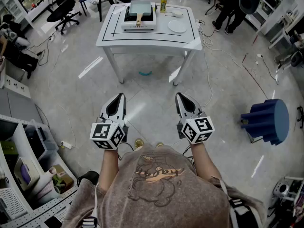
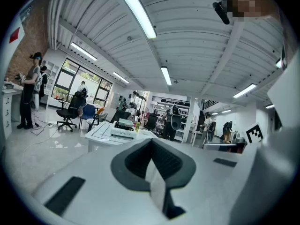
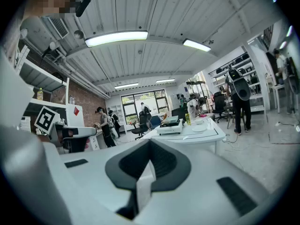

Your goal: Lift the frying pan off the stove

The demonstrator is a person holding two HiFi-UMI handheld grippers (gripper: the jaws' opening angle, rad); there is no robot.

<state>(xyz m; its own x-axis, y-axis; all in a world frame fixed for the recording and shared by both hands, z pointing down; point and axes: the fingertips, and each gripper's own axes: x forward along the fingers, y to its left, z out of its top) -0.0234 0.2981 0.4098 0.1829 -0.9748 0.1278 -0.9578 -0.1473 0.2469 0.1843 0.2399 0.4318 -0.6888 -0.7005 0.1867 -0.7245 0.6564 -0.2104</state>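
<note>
A square grey-green frying pan (image 1: 141,7) with a wooden handle sits on a white portable stove (image 1: 138,23) at the far side of a white table (image 1: 142,39). Both grippers are held close to my body, well short of the table, over bare floor. My left gripper (image 1: 118,99) is shut with nothing in it, and so is my right gripper (image 1: 182,99). The left gripper (image 2: 151,142) looks toward the table (image 2: 99,131) and stove (image 2: 123,133) in the distance. The right gripper (image 3: 149,144) sees the stove (image 3: 169,126) far ahead too.
A yellow bottle (image 1: 163,4) and a white plate (image 1: 177,26) stand on the table beside the stove. A blue stool (image 1: 267,120) is on the right, office chairs (image 1: 64,11) at the back left, shelves (image 1: 23,165) at my left. Cables trail over the floor. People stand at the desks.
</note>
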